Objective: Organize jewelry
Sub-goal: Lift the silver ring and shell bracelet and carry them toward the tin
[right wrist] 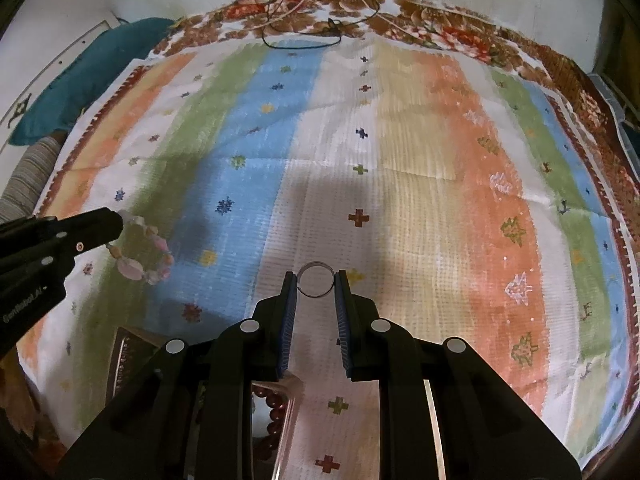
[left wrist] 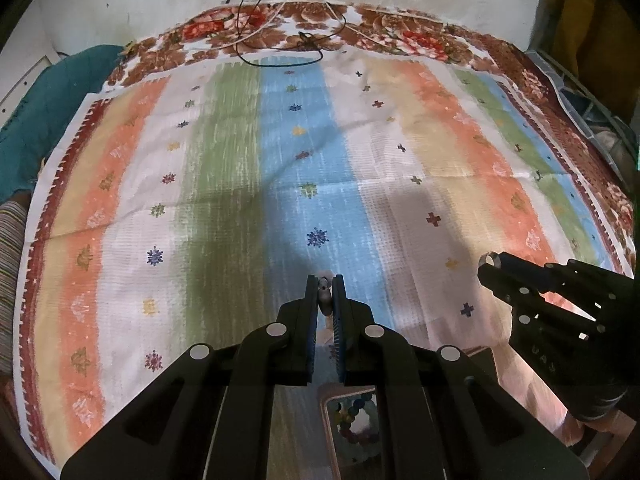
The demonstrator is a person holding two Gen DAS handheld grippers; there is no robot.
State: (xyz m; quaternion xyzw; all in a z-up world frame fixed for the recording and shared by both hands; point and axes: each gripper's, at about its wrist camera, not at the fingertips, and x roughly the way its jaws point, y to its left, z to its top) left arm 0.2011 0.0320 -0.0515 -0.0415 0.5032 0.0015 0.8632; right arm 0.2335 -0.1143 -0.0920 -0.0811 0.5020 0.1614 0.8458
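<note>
A striped cloth [left wrist: 304, 152] with small cross motifs lies over a floral blanket [left wrist: 400, 36], a black cable [left wrist: 280, 56] looped at the cloth's far edge and a teal cushion [right wrist: 80, 68] beside its left edge.

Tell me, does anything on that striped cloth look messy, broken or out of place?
Only one thing: thin black cables lie looped over the far flowered edge of the striped cloth, unrelated to jewelry. Otherwise, the left gripper holds a pastel bead bracelet and the right gripper a plain ring.
</note>
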